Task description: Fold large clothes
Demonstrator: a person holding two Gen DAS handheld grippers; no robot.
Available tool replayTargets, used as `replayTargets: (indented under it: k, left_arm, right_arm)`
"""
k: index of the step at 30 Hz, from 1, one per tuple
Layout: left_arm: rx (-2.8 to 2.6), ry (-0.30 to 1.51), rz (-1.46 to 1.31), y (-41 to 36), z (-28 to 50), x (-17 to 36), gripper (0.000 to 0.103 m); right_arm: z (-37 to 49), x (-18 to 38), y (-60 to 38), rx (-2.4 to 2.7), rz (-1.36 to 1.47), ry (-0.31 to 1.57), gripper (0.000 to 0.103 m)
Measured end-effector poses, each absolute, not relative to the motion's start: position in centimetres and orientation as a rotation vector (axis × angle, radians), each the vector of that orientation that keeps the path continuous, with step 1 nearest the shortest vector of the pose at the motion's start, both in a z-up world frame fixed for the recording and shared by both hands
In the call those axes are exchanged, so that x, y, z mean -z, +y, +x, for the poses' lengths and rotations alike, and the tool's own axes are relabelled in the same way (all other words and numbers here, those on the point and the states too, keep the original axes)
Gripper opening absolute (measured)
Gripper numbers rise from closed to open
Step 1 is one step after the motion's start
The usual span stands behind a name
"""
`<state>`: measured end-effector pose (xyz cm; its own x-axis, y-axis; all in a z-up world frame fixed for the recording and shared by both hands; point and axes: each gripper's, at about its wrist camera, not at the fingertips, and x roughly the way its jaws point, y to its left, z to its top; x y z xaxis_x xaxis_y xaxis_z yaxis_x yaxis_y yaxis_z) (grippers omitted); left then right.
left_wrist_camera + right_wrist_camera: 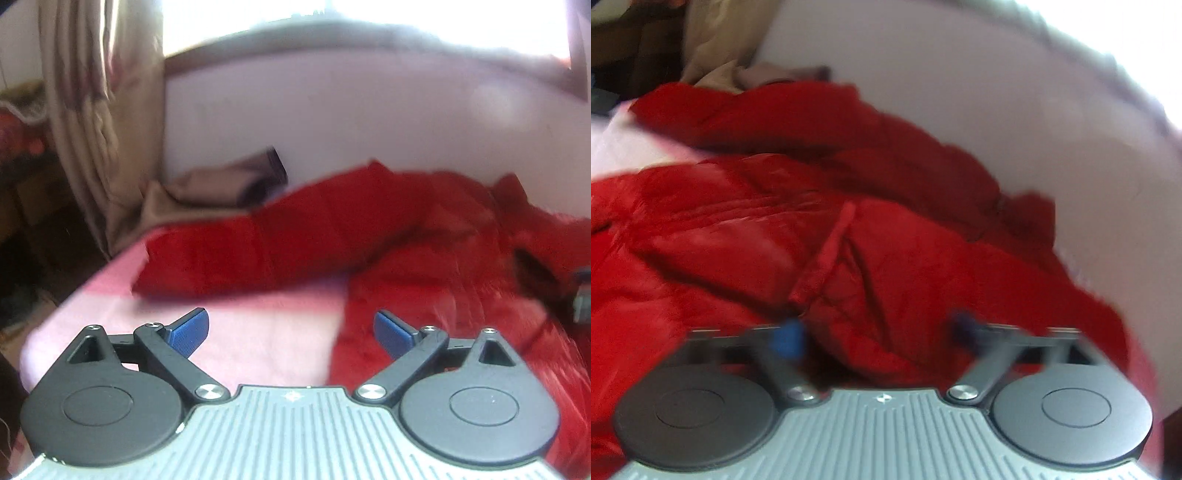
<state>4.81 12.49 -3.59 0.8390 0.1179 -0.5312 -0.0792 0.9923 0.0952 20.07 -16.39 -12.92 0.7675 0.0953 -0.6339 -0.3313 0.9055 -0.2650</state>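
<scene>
A large red padded jacket [388,229] lies crumpled on a bed with a pink sheet [110,306]. One long part of it [229,254], like a sleeve, stretches left across the sheet. My left gripper [291,332] hangs open over the bare sheet just left of the jacket's edge, with nothing between its blue pads [190,332]. In the right wrist view, which is blurred, the jacket [849,206] fills the middle, with a raised seam or strap [831,251] running toward me. My right gripper [877,332] stands open low over the red cloth, its jaws wide apart.
A white wall [369,118] backs the bed under a bright window [369,14]. A beige curtain [96,110] hangs at the left, with brown cloth [221,184] bunched at the bed's far corner. Dark clutter [22,221] lies past the bed's left edge.
</scene>
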Motion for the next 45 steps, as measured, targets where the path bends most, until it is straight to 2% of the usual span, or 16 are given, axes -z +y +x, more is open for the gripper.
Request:
replayTargets:
  k: [6, 13, 14, 16, 17, 18, 24, 29, 34, 35, 36, 38, 39, 40, 42, 45]
  left_arm:
    - [-0.133, 0.581, 0.117, 13.9, 5.3, 4.5, 0.095]
    - [-0.133, 0.618, 0.119, 14.8, 7.3, 5.1, 0.096]
    - [-0.119, 0.627, 0.117, 14.8, 7.7, 5.2, 0.096]
    - [-0.116, 0.634, 0.118, 14.7, 8.2, 5.6, 0.096]
    - [-0.113, 0.638, 0.118, 14.8, 8.4, 5.8, 0.097]
    - [-0.108, 0.641, 0.112, 14.8, 8.6, 5.9, 0.098]
    - [-0.076, 0.706, 0.032, 16.0, 9.7, 7.1, 0.099]
    - [-0.008, 0.746, -0.065, 16.5, 9.7, 7.6, 0.099]
    - [0.068, 0.805, -0.159, 16.4, 9.4, 8.2, 0.093]
    - [0.085, 0.812, -0.177, 16.3, 9.3, 8.3, 0.090]
    - [0.100, 0.826, -0.195, 16.2, 9.3, 8.6, 0.086]
    - [0.137, 0.855, -0.214, 15.8, 9.3, 9.0, 0.054]
    - [0.162, 0.853, -0.228, 15.6, 9.0, 9.0, 0.044]
    - [0.175, 0.850, -0.231, 15.4, 8.7, 8.9, 0.034]
    - [0.167, 0.828, -0.170, 14.2, 7.6, 8.3, 0.025]
    - [0.172, 0.822, -0.125, 12.9, 5.0, 7.4, 0.018]
  right_arm:
    - [18.0, 6.0, -29.1, 0.086, -0.266, 0.467, 0.014]
    - [15.4, 2.8, -47.5, 0.468, -0.148, 0.488, 0.014]
    - [15.1, 3.1, -49.8, 0.510, -0.112, 0.502, 0.017]
    - [14.1, 3.7, -53.0, 0.565, -0.016, 0.523, 0.042]
    - [13.0, 4.0, -54.1, 0.575, 0.065, 0.509, 0.068]
    - [12.2, 4.0, -54.0, 0.540, 0.134, 0.470, 0.081]
    - [6.0, 9.2, -46.7, -0.001, 0.450, 0.555, 0.084]
    - [2.4, 14.9, -37.2, -0.196, 0.464, 0.738, 0.086]
    - [1.5, 17.8, -32.9, -0.286, 0.517, 0.773, 0.087]
    - [1.5, 18.2, -32.2, -0.282, 0.512, 0.766, 0.086]
    - [1.8, 18.6, -31.9, -0.283, 0.504, 0.766, 0.076]
    - [1.9, 18.6, -31.3, -0.296, 0.487, 0.747, 0.048]
    - [1.4, 18.7, -31.2, -0.300, 0.484, 0.739, 0.037]
    - [1.0, 18.5, -31.8, -0.302, 0.484, 0.730, 0.033]
    - [0.8, 17.0, -32.6, -0.309, 0.466, 0.715, 0.021]
    - [0.4, 15.2, -34.0, -0.309, 0.441, 0.704, 0.015]
